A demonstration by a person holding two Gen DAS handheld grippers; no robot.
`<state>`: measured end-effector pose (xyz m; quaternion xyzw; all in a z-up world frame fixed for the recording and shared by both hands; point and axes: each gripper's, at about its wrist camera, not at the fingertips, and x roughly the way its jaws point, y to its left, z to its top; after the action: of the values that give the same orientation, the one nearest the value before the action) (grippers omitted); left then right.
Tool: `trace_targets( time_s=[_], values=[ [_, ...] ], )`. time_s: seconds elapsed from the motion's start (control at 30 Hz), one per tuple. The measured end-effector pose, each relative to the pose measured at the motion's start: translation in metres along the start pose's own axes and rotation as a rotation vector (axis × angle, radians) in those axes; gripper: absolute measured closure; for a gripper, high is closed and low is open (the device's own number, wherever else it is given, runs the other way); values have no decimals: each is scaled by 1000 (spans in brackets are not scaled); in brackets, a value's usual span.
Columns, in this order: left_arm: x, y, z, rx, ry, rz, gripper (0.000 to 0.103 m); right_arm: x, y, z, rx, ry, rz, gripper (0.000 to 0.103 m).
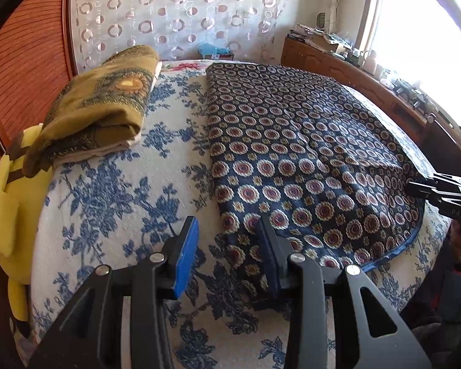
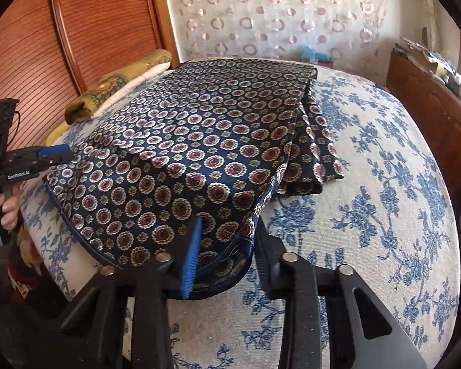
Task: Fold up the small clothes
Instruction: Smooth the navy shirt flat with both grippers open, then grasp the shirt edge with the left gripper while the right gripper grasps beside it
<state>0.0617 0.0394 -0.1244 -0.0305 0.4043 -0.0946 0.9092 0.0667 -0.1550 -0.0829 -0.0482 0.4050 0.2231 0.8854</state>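
A dark blue cloth [image 1: 292, 141] with round red and cream medallions lies spread on the bed, one side folded over itself [image 2: 310, 153]. My left gripper [image 1: 229, 220] is open at the cloth's near left corner. Its blue pad [image 1: 186, 255] is over the bedsheet and its other finger rests on the cloth's edge. My right gripper [image 2: 229, 223] stands around the cloth's near right corner. That corner bunches between its fingers, but a gap still shows, so it is open. Each gripper also appears in the other view: left gripper [image 2: 57, 155], right gripper [image 1: 427, 187].
The bed has a white cover with blue flowers [image 2: 368, 215]. A folded olive cloth [image 1: 101, 107] and a yellow plush toy [image 1: 3, 203] lie by the wooden headboard [image 1: 21, 70]. A cluttered wooden cabinet [image 1: 338, 61] runs along the window side. A person's hand [image 2: 7, 209] holds the left gripper.
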Motion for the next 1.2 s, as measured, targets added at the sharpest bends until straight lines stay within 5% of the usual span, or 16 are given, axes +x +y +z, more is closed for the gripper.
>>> trace_targets(
  time_s=[0.57,0.63,0.77,0.83,0.9,1.2],
  values=[
    [-10,-3,-10,-2,-17,-39,71,-6,-4,-8,31,-3,23,85],
    [-10,-4,-10,3,-15,-48,87,-7,-3,-8,27,-4,19,85],
    [-10,-7,-11,18,-16,-68,102,-5,1,-7,14,-7,12,85],
    [-16,-13,-11,42,-40,-68,103,-4,3,-7,1,-12,7,85],
    [-22,-16,-8,45,-50,-88,103,-3,6,-8,-18,-15,21,99],
    [-53,-41,8,81,-121,-147,103,-38,-12,8,-2,-120,23,103]
  ],
)
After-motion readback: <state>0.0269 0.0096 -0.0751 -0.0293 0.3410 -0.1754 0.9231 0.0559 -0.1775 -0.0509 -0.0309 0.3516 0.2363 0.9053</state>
